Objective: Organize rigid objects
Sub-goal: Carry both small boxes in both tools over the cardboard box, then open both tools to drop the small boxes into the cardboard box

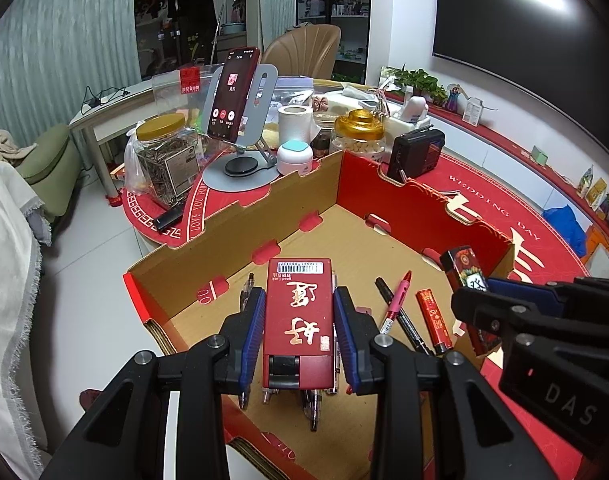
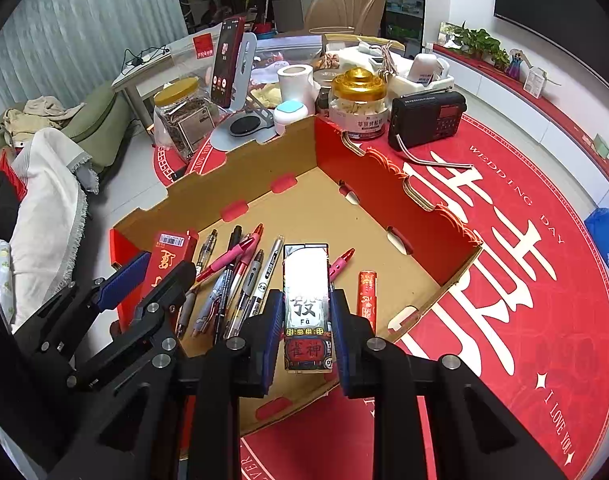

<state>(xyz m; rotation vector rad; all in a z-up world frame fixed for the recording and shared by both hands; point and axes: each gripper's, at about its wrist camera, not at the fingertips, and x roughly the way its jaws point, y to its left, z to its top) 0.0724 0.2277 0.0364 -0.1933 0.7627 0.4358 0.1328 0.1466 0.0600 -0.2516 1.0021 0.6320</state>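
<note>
Over the cardboard tray in the left wrist view, the left gripper has its blue pads on both long sides of a red lighter-style box w/ gold characters, so it's clamped on that, held lengthwise above the tray floor w/ pens poking out underneath and off to the side. Makes sense imo, gripping the long flat sides gives the most pad contact so it won't twist. A small red tube lies beside the pens, and the right gripper comes in from the right edge, can't tell its pad state from this angle. Right wrist view: right gripper is closed on a second box, the one w/ the mahjong "發" print, same long-side grip, hovering near the tray's front wall w/ the pen pile just to its left and the red tube just right. Left gripper w/ its red box is over the tray's left corner. Tray walls keep the loose stuff corralled, prob why everything's going in there. Jars, radio and phone on its stand sit outside on the red tablecloth, well apart from the action.
</note>
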